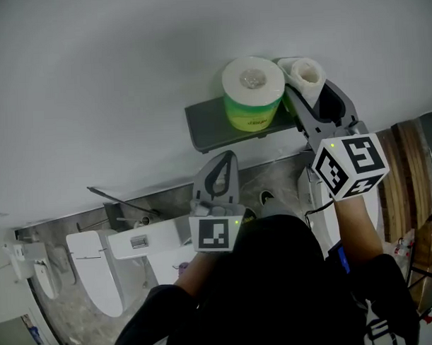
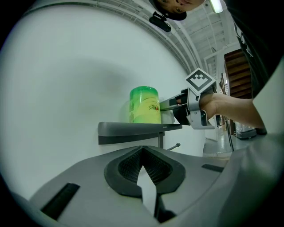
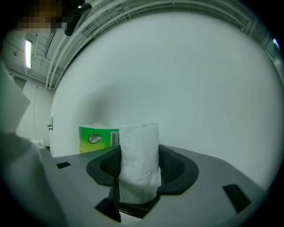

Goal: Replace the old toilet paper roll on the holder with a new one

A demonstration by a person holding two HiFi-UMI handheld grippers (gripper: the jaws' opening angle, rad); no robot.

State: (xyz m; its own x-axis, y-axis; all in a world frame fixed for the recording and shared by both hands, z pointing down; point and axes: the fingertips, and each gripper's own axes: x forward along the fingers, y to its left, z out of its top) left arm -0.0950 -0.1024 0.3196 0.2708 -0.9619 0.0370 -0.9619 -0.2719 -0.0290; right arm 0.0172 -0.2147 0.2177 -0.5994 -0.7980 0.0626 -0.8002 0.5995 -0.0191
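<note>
1. One pale wall (image 1: 128, 79) fills most of the head view.
2. One white toilet (image 1: 99, 271) stands at the lower left, well apart from everything else.
3. One grey shelf (image 1: 207, 129) is fixed to the wall.
4. There are two tools.
   - The left tool (image 2: 142, 155) hovers below the shelf's front edge. It is clenched tip to tip with nothing in it.
   - The right tool (image 1: 311, 94) sits at the shelf's right end, grasping the thin roll by its sides.
5. There are two toilet paper rolls.
   - One full roll in a green wrapper (image 1: 253, 93) stands upright on the shelf.
   - One thin, nearly spent white roll (image 1: 306, 72) is upright just to its right, in the right tool. I cannot tell whether it touches the shelf.
6. One thin metal rod (image 2: 174, 146) juts out under the shelf, seen in the left gripper view.
</note>
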